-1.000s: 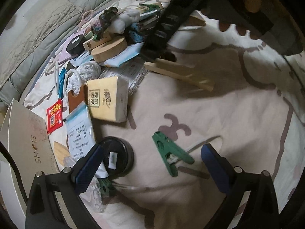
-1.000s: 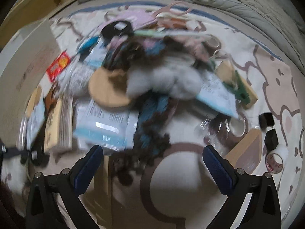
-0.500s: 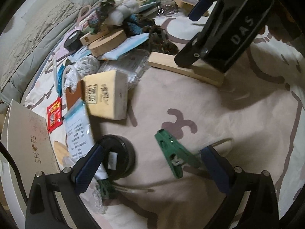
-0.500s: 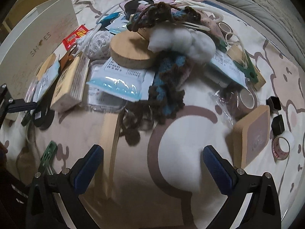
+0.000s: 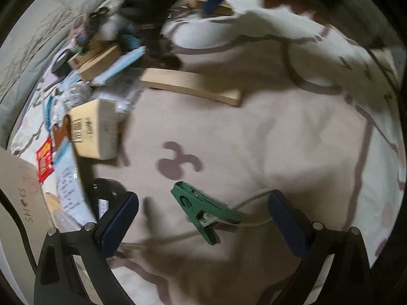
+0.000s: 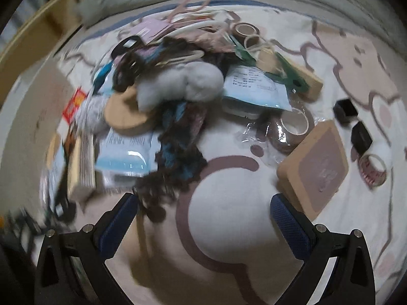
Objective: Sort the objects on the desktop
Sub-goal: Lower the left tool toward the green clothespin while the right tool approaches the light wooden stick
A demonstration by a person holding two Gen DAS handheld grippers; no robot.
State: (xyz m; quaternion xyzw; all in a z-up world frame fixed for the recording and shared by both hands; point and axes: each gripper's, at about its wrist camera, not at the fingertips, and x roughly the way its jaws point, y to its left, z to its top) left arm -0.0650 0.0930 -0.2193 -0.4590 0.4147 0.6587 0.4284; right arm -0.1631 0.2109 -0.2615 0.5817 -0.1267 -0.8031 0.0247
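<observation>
Between our left gripper's point(image 5: 203, 218) spread jaws lies the green clip point(image 5: 203, 212), apart from the heap point(image 6: 168, 96) on the bedspread point(image 5: 267, 139), so we judge it the easy first pick. Our right gripper point(image 6: 203, 216) hovers spread, empty, before that heap.

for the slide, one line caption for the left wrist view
Open left tool poised over a green clothespin on a patterned blanket, clutter pile behind.
</observation>
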